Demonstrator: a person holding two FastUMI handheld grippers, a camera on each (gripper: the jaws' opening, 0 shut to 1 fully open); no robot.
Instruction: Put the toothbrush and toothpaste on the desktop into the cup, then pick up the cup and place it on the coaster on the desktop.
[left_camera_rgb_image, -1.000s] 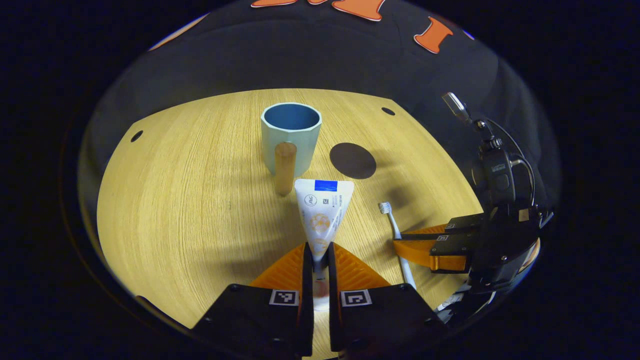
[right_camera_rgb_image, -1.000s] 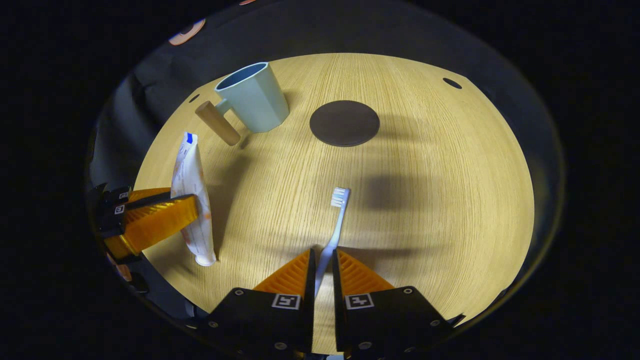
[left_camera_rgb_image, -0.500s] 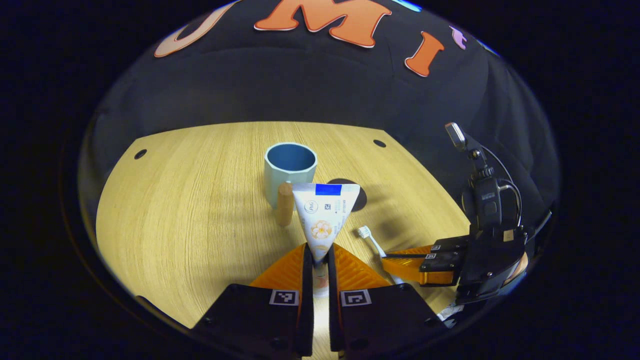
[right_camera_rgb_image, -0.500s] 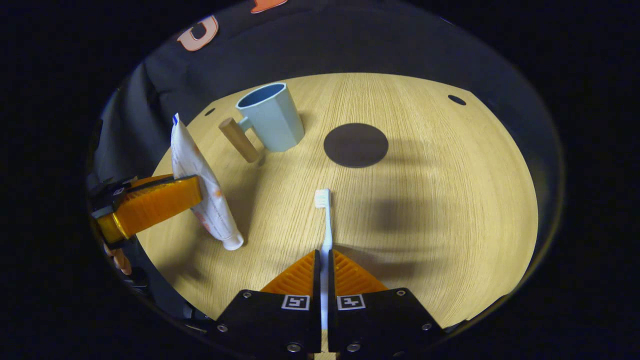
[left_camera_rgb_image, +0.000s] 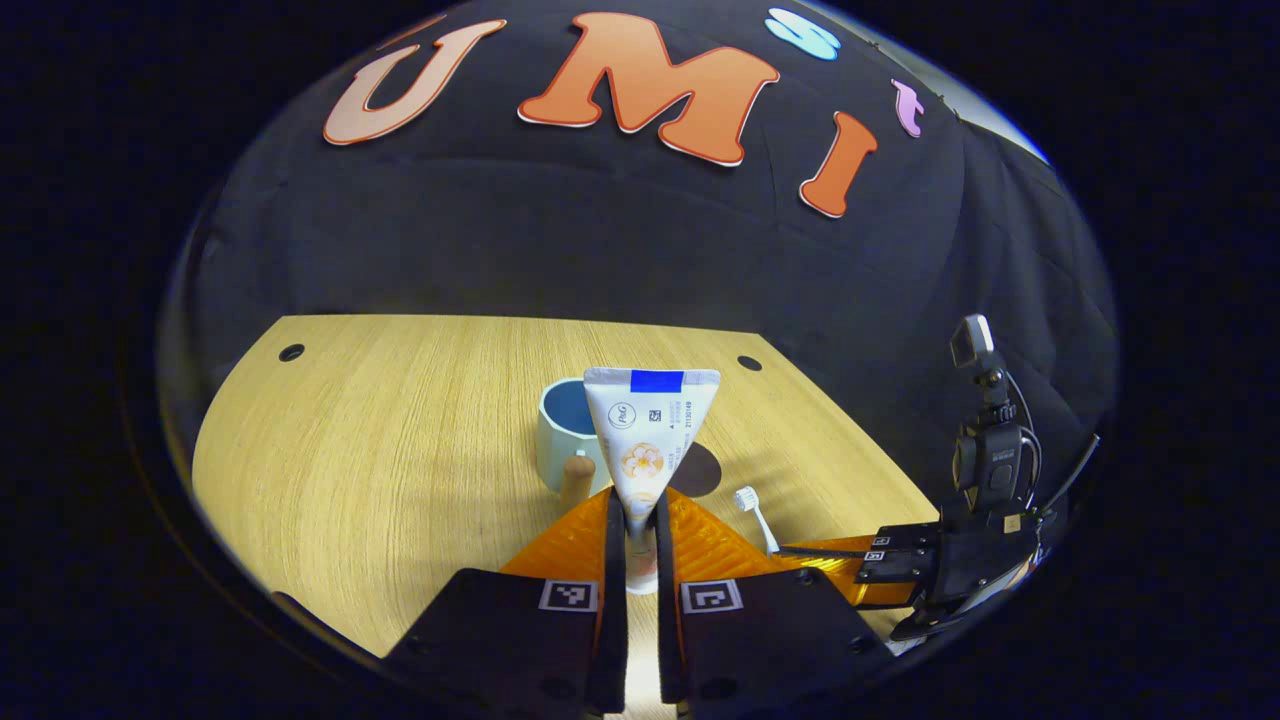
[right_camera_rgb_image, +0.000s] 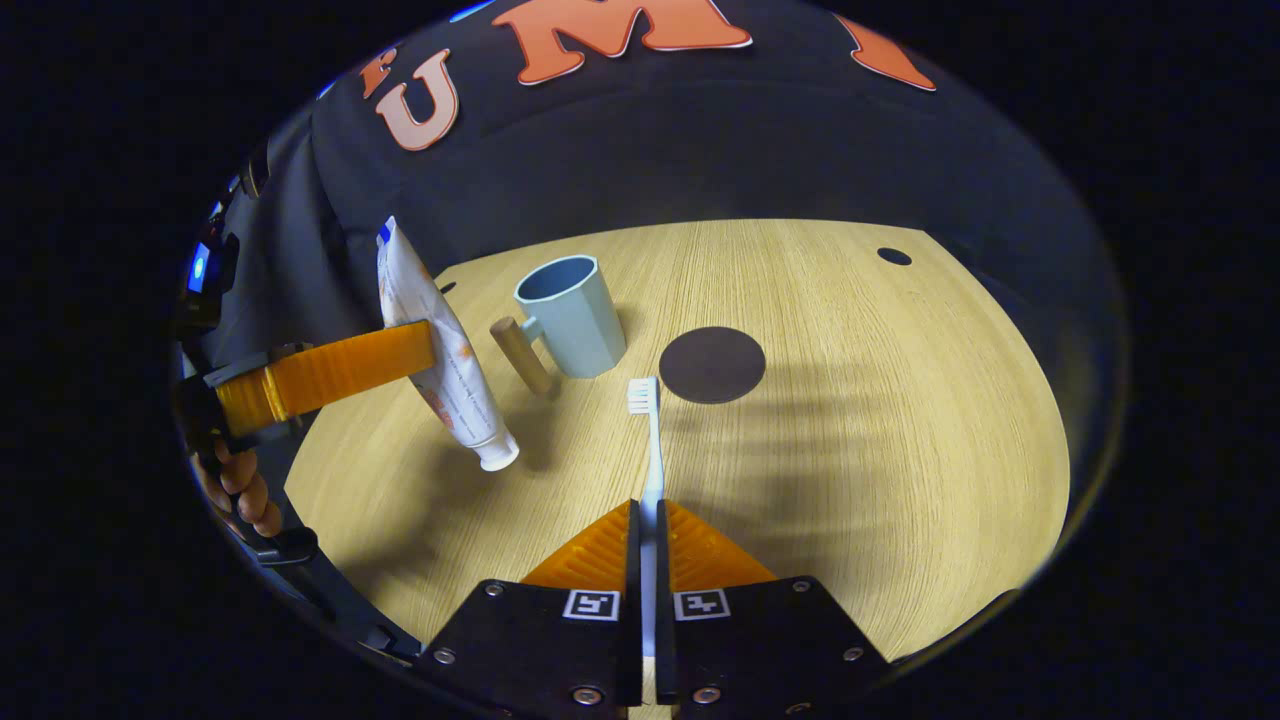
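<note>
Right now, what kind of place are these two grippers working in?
Probably a staged recording booth, not a real bathroom: a bare wooden table backed by a black cloth wall, with just a cup, a coaster, a toothpaste tube and a toothbrush as props.

A light wooden desktop (left_camera_rgb_image: 400, 430) with fine straight grain and cut-off far corners. Small dark round holes (left_camera_rgb_image: 292, 352) sit near its far corners, another at (right_camera_rgb_image: 894, 256). Behind the desktop hangs a black cloth wall (left_camera_rgb_image: 500, 240), creased in soft vertical folds on one side (left_camera_rgb_image: 1010, 250). Light falls from above, brightest over the middle of the wood (right_camera_rgb_image: 900, 420), and soft blurred shadows (right_camera_rgb_image: 800, 340) lie across the grain. The surroundings beyond the cloth are dark.
</note>
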